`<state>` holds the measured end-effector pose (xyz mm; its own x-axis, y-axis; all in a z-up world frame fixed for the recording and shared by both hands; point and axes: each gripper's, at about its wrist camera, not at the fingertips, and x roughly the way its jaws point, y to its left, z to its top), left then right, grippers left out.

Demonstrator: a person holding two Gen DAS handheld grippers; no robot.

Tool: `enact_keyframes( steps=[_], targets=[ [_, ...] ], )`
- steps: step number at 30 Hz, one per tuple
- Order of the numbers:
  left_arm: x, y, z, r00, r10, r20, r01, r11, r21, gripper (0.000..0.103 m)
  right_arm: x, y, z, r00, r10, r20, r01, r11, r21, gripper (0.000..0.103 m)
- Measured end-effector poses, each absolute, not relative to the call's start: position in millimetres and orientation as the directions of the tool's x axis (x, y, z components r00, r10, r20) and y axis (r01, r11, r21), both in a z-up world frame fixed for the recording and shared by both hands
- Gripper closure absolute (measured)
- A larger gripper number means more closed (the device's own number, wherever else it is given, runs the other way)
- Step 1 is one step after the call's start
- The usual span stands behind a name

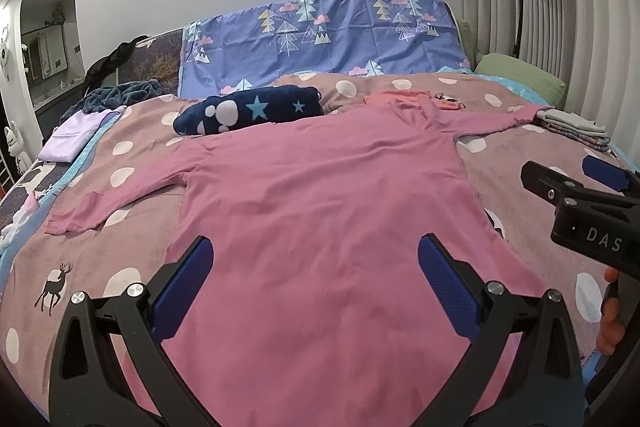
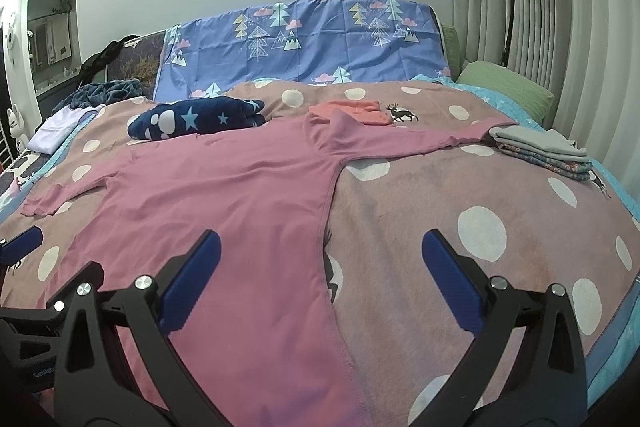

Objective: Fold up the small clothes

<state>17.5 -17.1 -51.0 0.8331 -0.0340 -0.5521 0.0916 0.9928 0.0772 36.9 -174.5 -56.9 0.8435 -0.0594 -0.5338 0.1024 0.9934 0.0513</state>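
Pink shirt (image 1: 320,195) flat, both sides free

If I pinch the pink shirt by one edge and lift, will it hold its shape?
Probably not. The pink shirt lies flat with soft wrinkles, so it looks thin and floppy and would likely drape. It seems light. Pushed, it may bunch up on the fuzzy spotted blanket rather than slide.

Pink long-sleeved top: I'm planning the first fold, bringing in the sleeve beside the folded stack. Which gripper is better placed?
Right. The right gripper, open, hovers over the pink top's right edge, on the side of that sleeve and the stack; the left gripper sits over the top's middle.
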Motion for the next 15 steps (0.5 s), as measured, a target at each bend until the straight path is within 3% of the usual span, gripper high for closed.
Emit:
enact_keyframes(
  steps=[15],
  targets=[
    [19.3, -14.6, -57.7, 0.819, -0.051, -0.572, 0.101, 0.993, 0.057, 0.001, 39.3, -171.0, -60.4, 0.836, -0.063, -0.546, 0.105, 0.993, 0.045, 0.002]
  ],
)
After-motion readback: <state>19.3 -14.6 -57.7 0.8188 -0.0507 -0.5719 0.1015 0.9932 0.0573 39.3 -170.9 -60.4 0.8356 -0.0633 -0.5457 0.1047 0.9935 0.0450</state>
